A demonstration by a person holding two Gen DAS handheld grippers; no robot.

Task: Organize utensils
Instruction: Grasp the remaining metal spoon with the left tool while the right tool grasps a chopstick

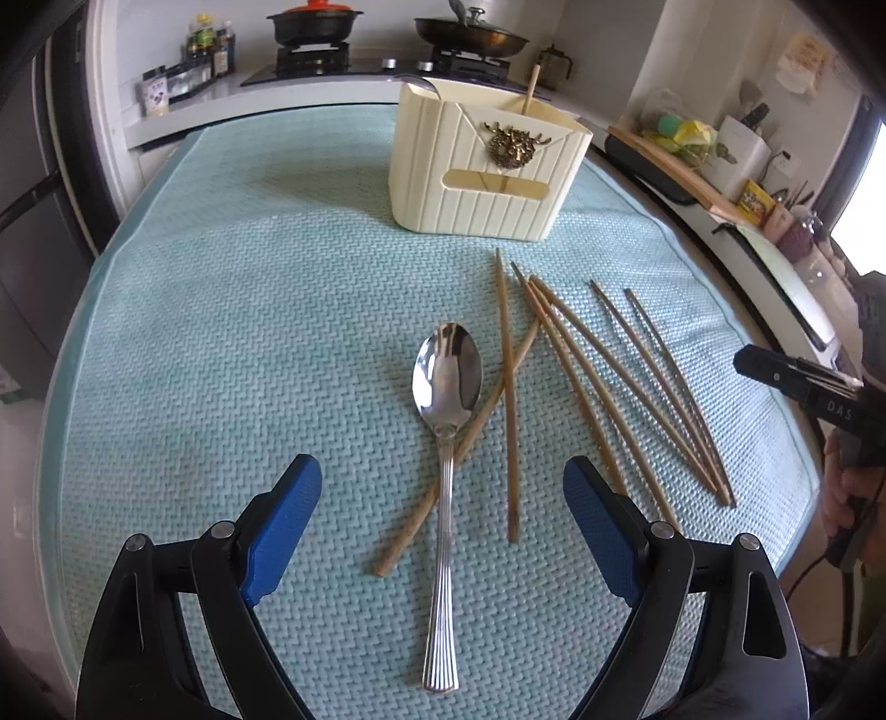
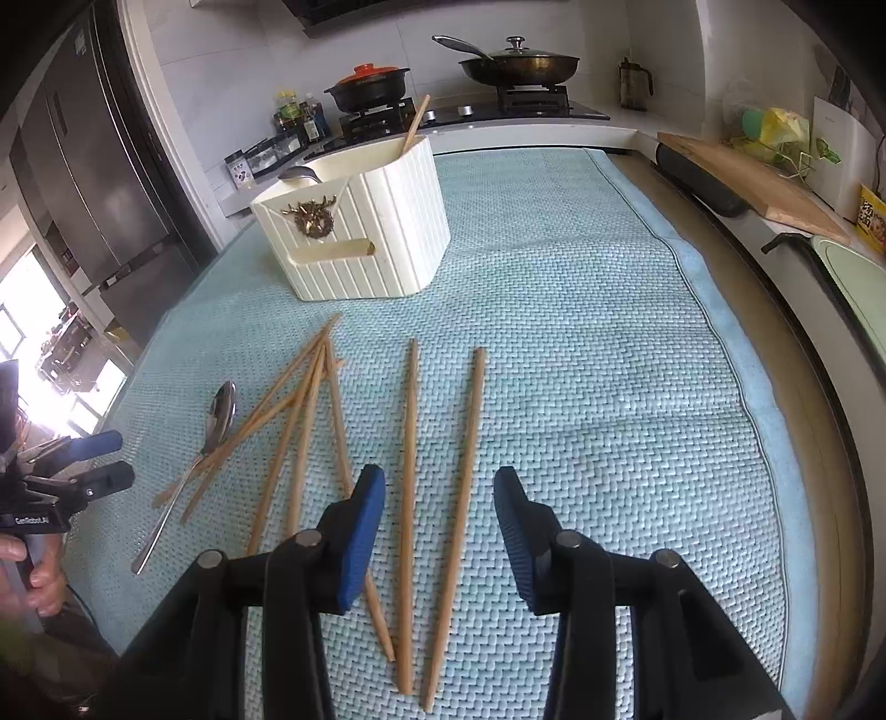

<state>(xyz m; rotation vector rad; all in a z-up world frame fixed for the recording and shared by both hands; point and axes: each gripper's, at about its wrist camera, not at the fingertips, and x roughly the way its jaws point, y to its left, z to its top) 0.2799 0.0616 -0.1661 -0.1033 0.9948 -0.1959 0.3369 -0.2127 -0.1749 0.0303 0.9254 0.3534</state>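
Observation:
A steel spoon (image 1: 446,421) lies on the light blue mat (image 1: 221,332), its handle running toward me between the wide-apart fingers of my left gripper (image 1: 443,482), which is open and above it. Several wooden chopsticks (image 1: 581,382) are scattered to the spoon's right. In the right wrist view, two chopsticks (image 2: 437,498) lie lengthwise between the blue pads of my right gripper (image 2: 439,484), which is open and not touching them. A cream utensil holder (image 1: 482,166) stands at the back with one chopstick and a spoon inside. The holder (image 2: 354,232) and spoon (image 2: 213,426) also show in the right view.
Behind the mat runs a counter with a stove, a black pot (image 1: 313,25) and a pan (image 1: 470,33). A wooden cutting board (image 2: 758,183) and jars line the right counter. A refrigerator (image 2: 88,166) stands at the left. A person's hand (image 2: 39,570) holds the other gripper.

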